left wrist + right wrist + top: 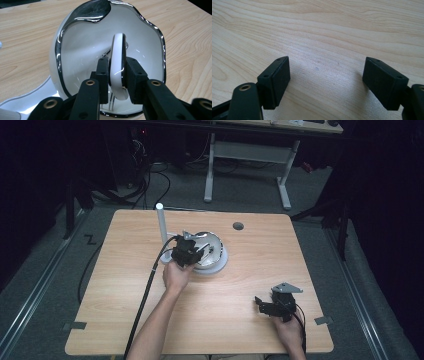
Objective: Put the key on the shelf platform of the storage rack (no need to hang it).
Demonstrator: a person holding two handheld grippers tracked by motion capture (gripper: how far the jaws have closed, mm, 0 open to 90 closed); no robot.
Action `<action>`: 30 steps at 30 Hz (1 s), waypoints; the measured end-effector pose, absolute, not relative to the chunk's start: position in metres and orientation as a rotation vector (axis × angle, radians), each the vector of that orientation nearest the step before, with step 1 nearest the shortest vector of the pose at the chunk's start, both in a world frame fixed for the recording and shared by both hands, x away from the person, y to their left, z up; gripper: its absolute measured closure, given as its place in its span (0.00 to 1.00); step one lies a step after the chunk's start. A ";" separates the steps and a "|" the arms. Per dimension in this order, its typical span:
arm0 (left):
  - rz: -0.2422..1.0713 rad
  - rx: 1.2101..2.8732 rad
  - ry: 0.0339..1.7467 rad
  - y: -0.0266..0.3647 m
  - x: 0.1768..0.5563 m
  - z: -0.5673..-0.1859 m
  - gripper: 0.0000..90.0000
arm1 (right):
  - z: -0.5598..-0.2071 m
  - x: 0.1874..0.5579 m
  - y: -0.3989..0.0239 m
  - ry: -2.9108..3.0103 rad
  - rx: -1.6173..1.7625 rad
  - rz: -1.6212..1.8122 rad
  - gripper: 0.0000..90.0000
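While the left claw [117, 77] pinches a white ring [118, 62] inside the chrome-rimmed bowl [75, 50], the right claw [325, 82] hangs spread over bare table [324, 30] — the ring's lower end hidden.

The bowl [212, 251] sits on the table [240, 280]; the pole [162, 230] stands just left of it, the hole [238, 226] behind it to the right.

A light wood-grain table [125, 320] with a round cable hole [238, 226] stood on grey carpeted floor [30, 285]. Beyond it stood a white-legged desk [250, 152]; black cables [145, 180] lay beneath. The surroundings were dark.
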State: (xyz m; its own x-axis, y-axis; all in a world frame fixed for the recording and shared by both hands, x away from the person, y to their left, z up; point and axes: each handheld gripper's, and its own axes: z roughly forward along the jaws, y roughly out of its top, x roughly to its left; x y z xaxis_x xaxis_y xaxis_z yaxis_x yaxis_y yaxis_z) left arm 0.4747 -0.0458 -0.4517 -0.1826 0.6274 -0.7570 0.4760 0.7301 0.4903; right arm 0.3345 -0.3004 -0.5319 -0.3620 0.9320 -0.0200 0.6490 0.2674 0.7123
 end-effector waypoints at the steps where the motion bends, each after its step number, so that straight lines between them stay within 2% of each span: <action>1: 0.172 0.859 1.830 -0.045 0.475 -0.451 0.80 | -0.532 0.335 -0.300 2.104 1.427 0.865 0.25; 18: 0.161 0.878 1.816 -0.036 0.463 -0.437 0.55 | -0.532 0.335 -0.300 2.105 1.428 0.865 0.25; 30: 0.145 0.862 1.797 -0.023 0.446 -0.425 0.53 | -0.532 0.335 -0.300 2.105 1.428 0.865 0.25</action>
